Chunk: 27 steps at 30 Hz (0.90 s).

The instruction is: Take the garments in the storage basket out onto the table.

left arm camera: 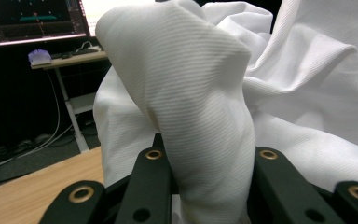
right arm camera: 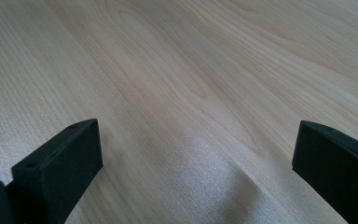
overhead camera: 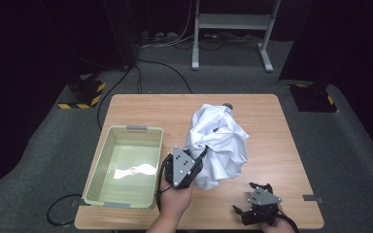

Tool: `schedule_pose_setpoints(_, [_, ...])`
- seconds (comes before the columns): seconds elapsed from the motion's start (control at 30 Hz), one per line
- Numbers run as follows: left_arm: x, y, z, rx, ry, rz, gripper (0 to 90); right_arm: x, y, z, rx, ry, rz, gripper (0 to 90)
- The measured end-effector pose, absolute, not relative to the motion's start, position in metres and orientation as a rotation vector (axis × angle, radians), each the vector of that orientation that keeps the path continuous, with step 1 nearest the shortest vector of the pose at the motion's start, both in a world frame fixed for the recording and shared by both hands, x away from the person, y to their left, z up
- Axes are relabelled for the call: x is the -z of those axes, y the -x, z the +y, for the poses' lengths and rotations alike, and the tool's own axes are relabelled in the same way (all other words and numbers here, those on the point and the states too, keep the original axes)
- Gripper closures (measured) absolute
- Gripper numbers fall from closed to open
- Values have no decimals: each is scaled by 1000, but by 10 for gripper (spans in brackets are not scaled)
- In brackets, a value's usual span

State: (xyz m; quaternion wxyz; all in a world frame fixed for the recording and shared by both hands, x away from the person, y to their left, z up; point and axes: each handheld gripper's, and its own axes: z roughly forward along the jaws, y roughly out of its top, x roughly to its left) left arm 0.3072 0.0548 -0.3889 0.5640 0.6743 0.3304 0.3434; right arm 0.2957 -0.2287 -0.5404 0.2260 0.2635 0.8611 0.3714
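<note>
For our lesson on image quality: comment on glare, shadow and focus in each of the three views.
High view: dark surroundings, bright table, a glare streak on the basket floor. Left gripper view: the cloth between the jaws is sharp enough to show its weave, the background softer. Right gripper view: wood grain clear, a soft shadow between the open jaws of the right gripper.

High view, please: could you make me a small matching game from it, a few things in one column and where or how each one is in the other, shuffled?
Things:
1. white cloth
2. pale green basket
3. left gripper
4. right gripper

States:
A. open, low over bare wood near the table's front edge
B. shut on a fold of fabric
C. empty, on the left part of the table
D. bunched up and lifted in the middle of the table

Pairs: 1-D, 2-C, 3-B, 4-A
</note>
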Motion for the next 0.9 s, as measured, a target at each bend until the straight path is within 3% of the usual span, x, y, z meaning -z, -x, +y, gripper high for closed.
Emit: schedule_pose_setpoints(0.9, [431, -329, 36, -750, -1695, 849, 769, 540, -295, -229, -1027, -719, 2375, 9])
